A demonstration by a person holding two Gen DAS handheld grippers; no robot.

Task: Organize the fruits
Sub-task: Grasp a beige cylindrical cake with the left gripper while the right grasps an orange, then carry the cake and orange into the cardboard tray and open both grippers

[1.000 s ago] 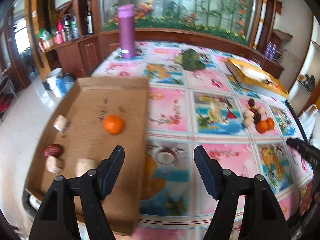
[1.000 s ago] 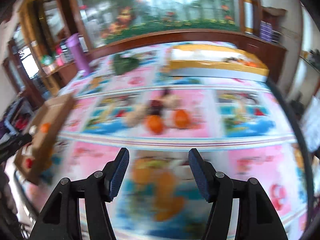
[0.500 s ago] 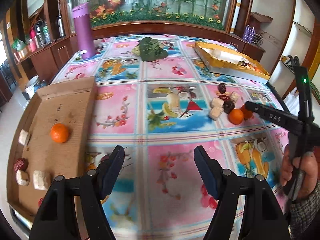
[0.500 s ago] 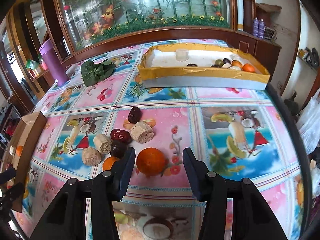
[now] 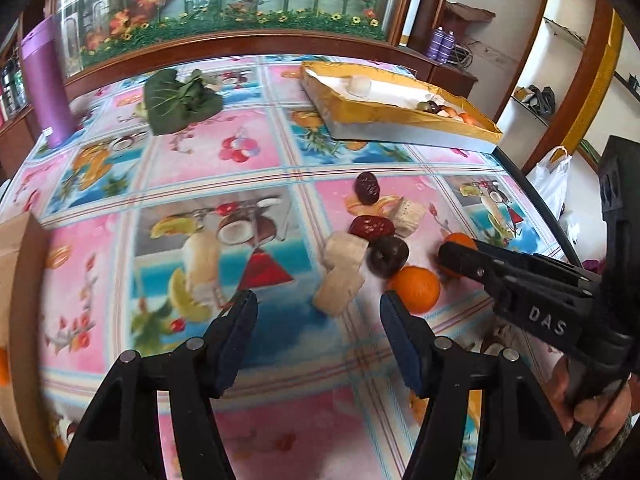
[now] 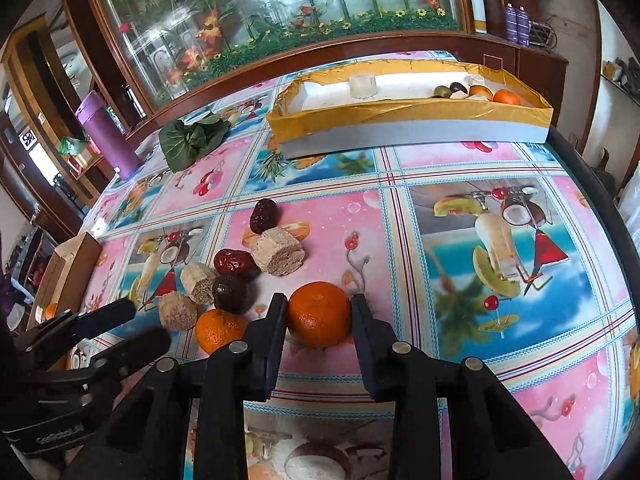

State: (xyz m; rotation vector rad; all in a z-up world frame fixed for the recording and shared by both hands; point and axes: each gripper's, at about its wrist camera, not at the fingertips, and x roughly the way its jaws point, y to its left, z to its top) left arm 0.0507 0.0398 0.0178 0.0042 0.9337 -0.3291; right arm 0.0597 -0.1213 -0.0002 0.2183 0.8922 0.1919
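A cluster of fruits lies on the patterned tablecloth: two oranges, red dates, a dark fruit and beige chunks. My right gripper (image 6: 319, 312) has its fingers on both sides of one orange (image 6: 319, 313), touching it on the table. The second orange (image 6: 219, 330) lies just left of it. My left gripper (image 5: 318, 312) is open and empty, just short of a beige chunk (image 5: 339, 289) and the second orange (image 5: 416, 289). The right gripper (image 5: 460, 258) shows in the left wrist view at that far orange.
A yellow-rimmed white tray (image 6: 408, 114) holding several fruits stands at the back right. A cardboard tray (image 6: 66, 268) sits at the left edge. A purple bottle (image 6: 107, 133) and green leaves (image 6: 192, 142) stand at the back left. The table edge runs along the right.
Both grippers moved in toward the fruit cluster. My right gripper came down around the orange and narrowed onto it. My left gripper swung right, away from the cardboard tray.
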